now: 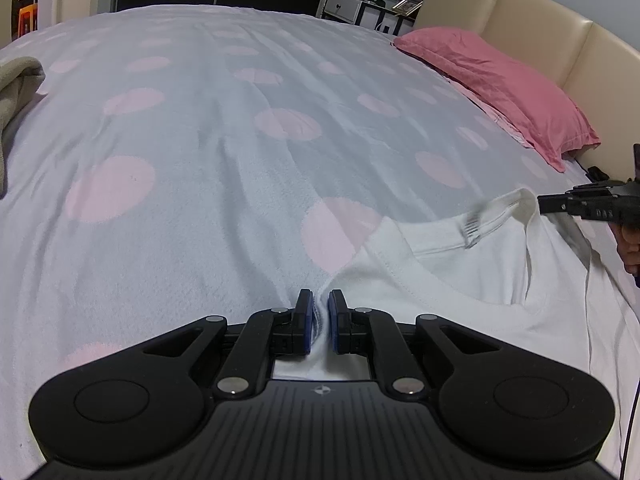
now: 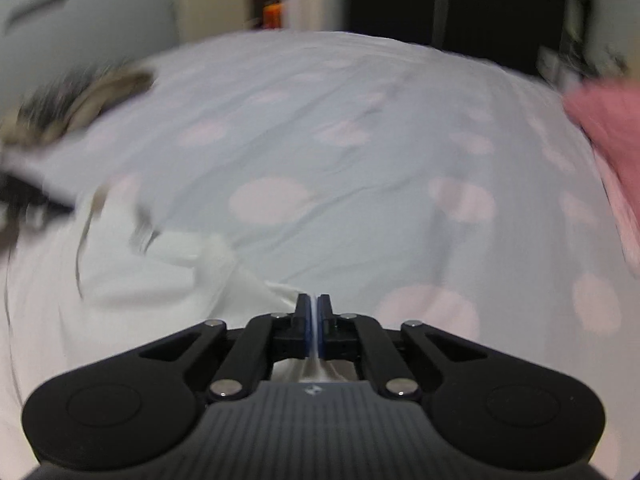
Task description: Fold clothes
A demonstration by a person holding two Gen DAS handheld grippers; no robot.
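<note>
While both tools grip it: white T-shirt (image 1: 460, 280) lies flat on the dotted bedspread (image 1: 200, 140), neckline up.
Left tool (image 1: 320, 306): clamped on a pinch of the shirt's shoulder edge.
Right tool (image 2: 313, 308): pressed together on a thin fold of shirt beside the collar.
Pink pillow (image 1: 500, 84): by the headboard (image 1: 520, 12), well apart.

The right gripper (image 2: 314, 312) pinches a thin fold of the white shirt (image 2: 120, 280) on the dotted bedspread (image 2: 340, 100). A pink pillow (image 2: 600, 120) lies far right. The blurred brownish heap (image 2: 80, 108) far left is perhaps more clothing.
</note>
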